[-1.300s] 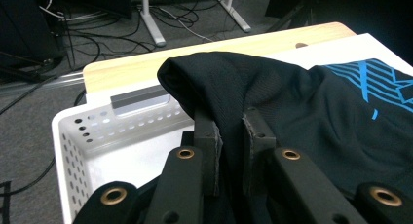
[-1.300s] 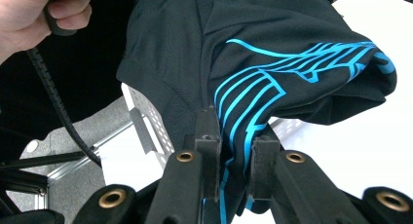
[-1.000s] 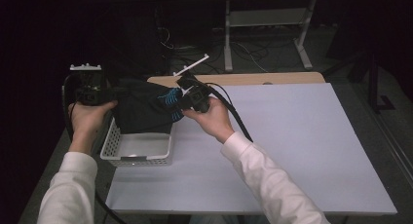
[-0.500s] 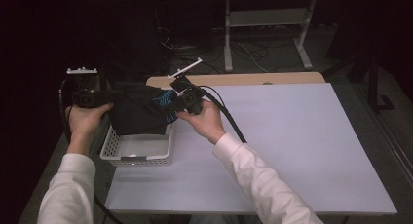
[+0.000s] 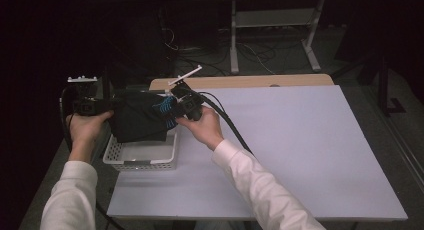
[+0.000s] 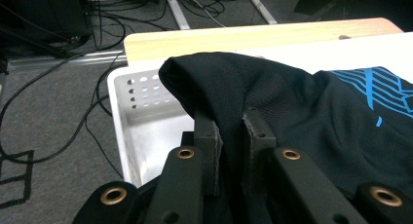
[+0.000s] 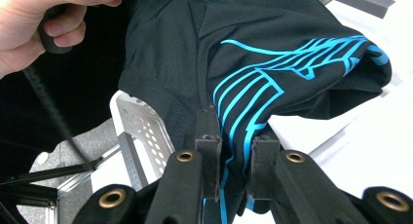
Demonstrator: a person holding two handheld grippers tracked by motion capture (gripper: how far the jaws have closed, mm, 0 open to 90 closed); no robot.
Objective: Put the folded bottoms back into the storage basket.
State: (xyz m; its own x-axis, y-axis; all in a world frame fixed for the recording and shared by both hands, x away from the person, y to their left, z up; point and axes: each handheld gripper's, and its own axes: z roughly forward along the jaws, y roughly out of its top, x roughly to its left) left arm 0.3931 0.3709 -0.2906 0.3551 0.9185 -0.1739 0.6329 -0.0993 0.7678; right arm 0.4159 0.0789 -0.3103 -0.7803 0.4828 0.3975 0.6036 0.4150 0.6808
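The black garment (image 6: 302, 112) is matt, fine-meshed cloth with glossy blue print, the basket (image 6: 146, 121) smooth white perforated plastic, and the table edge (image 6: 243, 36) pale wood.

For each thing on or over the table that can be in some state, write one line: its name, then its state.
Black shirt: lifted, stretched between both tools above the basket.
White basket: upright on the table's left edge, its visible part bare.
Left tool: shut on the shirt's cloth.
Right tool: shut on the shirt near its blue print.
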